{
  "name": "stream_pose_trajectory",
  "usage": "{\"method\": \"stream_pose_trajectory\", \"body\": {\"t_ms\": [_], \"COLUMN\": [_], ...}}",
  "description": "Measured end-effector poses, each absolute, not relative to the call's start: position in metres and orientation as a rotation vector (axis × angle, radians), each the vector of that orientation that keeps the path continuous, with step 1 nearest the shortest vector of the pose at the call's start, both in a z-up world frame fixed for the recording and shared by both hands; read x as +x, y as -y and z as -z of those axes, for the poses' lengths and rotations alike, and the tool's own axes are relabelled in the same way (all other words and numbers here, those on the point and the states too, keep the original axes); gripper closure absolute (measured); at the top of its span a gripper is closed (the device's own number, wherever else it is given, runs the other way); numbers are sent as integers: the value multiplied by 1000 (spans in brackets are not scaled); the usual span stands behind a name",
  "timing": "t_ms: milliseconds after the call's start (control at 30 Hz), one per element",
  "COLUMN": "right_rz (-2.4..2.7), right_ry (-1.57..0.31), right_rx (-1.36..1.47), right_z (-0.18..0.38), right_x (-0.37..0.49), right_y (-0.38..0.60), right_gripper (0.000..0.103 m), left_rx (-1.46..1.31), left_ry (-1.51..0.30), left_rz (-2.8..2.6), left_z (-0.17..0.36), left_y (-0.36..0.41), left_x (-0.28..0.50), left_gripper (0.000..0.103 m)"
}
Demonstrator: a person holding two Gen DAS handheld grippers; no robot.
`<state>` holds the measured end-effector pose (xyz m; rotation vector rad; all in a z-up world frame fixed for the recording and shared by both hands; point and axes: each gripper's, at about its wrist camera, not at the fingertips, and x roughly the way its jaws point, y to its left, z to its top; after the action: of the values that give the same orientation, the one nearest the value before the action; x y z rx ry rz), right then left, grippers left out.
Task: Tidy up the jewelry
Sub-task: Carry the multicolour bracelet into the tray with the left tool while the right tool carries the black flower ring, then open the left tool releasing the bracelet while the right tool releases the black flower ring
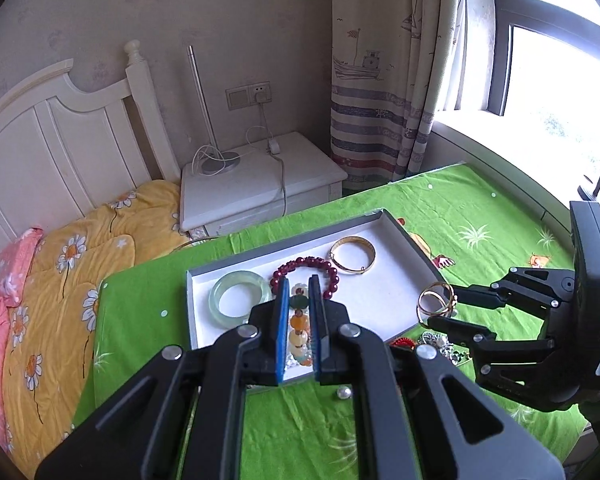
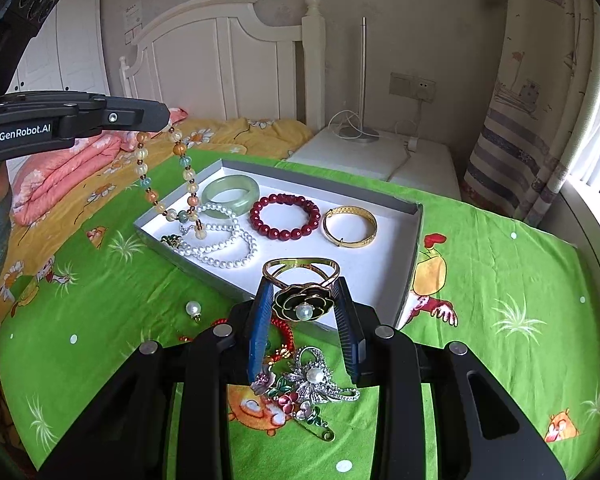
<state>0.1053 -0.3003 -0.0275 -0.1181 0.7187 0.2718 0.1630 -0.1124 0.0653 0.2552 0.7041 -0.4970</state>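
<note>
My left gripper (image 1: 299,284) is shut on a necklace of amber, green and clear beads (image 1: 300,322). In the right wrist view it (image 2: 162,116) holds that necklace (image 2: 188,176) so that it hangs over the left end of the white tray (image 2: 414,240). My right gripper (image 2: 303,286) is shut on a gold bangle with a black flower and pearl (image 2: 304,300), just above the tray's near edge. Inside the tray lie a jade bangle (image 2: 228,208), a red bead bracelet (image 2: 256,216), a plain gold bangle (image 2: 370,236) and a pearl necklace (image 2: 224,248).
The tray stands on a green printed cloth (image 2: 500,280). Loose brooches (image 2: 312,380), a red cord piece (image 2: 284,332) and a pearl drop (image 2: 193,310) lie on the cloth in front of the tray. Behind are a bed with quilts, a white nightstand (image 2: 380,152) and a curtain.
</note>
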Motion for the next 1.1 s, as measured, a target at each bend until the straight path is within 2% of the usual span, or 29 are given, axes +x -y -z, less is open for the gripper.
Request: {"method": "stream_pose_trajectory", "body": {"t_ms": [467, 1100], "right_rz": [-324, -500], "right_ry": [-803, -866], "right_rx": [-185, -278], "right_z": [50, 77], "right_x": [159, 196], "right_y": [286, 264], "right_gripper": [72, 72], "left_rx": [196, 84], "left_ry": [-780, -936], "left_rz": [532, 429], "left_z": [-34, 43], "left_y": [141, 75], "left_x": [200, 227], "left_gripper": [94, 94]}}
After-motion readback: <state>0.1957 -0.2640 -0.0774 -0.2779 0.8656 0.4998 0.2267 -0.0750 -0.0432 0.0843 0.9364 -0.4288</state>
